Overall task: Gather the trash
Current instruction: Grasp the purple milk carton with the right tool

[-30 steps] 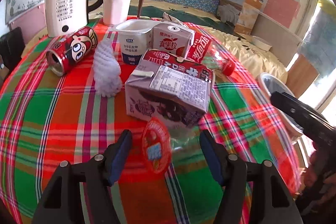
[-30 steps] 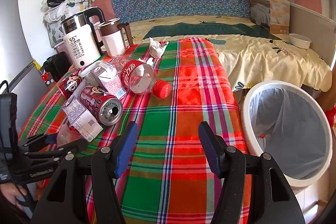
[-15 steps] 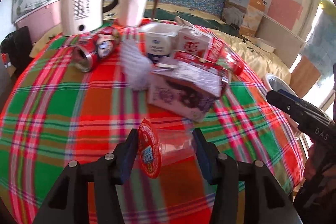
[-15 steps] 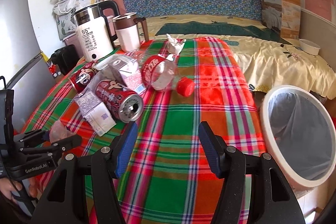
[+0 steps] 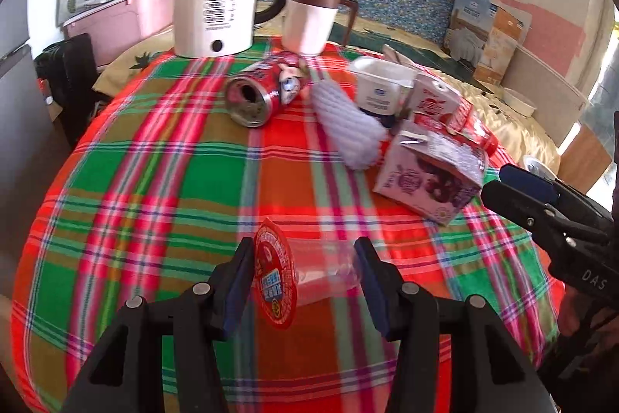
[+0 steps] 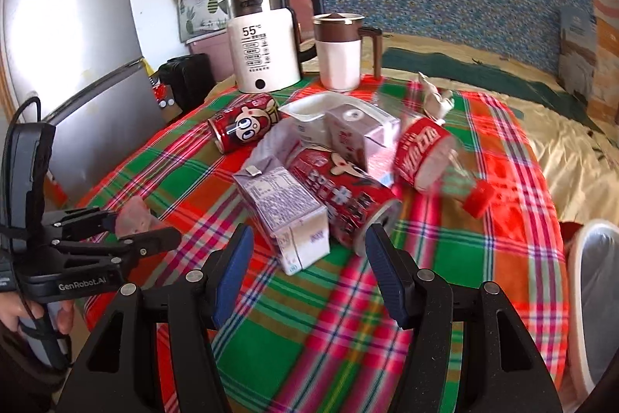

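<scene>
Gripping jelly cup [image 5: 309, 273], left tool [image 5: 303, 271] level; right tool [image 6: 309, 258] agape.

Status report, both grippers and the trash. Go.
Left gripper shut on jelly cup, lifted off the cloth. Right gripper open, empty, facing carton and can. Bin at right edge. Nothing in the way.

Open cloth [image 6: 309, 328] ahead — milk carton [image 6: 284, 211] blocks beyond.

Clear jelly cup [image 5: 309, 273] (red foil lid), on its side — clamped between left fingers [image 5: 238, 281]
</scene>
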Tool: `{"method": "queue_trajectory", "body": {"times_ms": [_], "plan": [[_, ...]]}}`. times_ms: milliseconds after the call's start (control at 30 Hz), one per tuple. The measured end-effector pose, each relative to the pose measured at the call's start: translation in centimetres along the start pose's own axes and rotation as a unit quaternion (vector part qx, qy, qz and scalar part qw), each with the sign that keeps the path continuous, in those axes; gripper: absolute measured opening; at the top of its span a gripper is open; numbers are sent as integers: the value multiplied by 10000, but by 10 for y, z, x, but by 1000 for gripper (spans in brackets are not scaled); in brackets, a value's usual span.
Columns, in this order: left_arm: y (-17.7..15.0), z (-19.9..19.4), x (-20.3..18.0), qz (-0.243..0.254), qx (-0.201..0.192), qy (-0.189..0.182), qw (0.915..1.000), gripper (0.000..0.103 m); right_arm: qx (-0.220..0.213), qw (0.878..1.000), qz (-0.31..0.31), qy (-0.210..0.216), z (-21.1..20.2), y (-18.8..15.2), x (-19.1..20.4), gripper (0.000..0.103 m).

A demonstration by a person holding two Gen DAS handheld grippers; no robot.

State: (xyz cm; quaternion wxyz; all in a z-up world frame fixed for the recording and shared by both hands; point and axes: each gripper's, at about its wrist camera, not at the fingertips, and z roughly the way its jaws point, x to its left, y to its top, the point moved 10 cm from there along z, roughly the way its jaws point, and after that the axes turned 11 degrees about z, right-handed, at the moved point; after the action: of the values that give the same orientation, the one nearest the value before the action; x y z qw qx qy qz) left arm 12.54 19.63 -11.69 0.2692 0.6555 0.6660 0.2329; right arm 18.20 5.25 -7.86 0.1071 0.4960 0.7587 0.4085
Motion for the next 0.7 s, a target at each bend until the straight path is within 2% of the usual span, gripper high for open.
{"method": "queue_trajectory", "body": {"times_ms": [100,233,300,400,467,567,700], "plan": [[0,-2,8,-61,-26,27,10000,52,35,9999,-70,117,9,3,8,61],[-1,-3,15,-115,-22,29,9999,52,210,9985,23,512,17,2,19,61],[-2,-2,18,-139,-17,35,9999,52,262,9982,-83,526,19,-1,25,61],[-4,-2,21,-177,-19,34,9998,52,426,9958,-230,778,19,-8,37,61],[-5,-2,25,-226,-17,34,9997,52,379,9964,-248,710,20,-7,37,61],[-5,-2,25,-241,-26,9,9997,52,395,9979,-398,335,30,-6,35,61],[-5,-2,24,-229,-31,-18,9997,52,475,9982,-267,249,43,-5,34,61]]}}
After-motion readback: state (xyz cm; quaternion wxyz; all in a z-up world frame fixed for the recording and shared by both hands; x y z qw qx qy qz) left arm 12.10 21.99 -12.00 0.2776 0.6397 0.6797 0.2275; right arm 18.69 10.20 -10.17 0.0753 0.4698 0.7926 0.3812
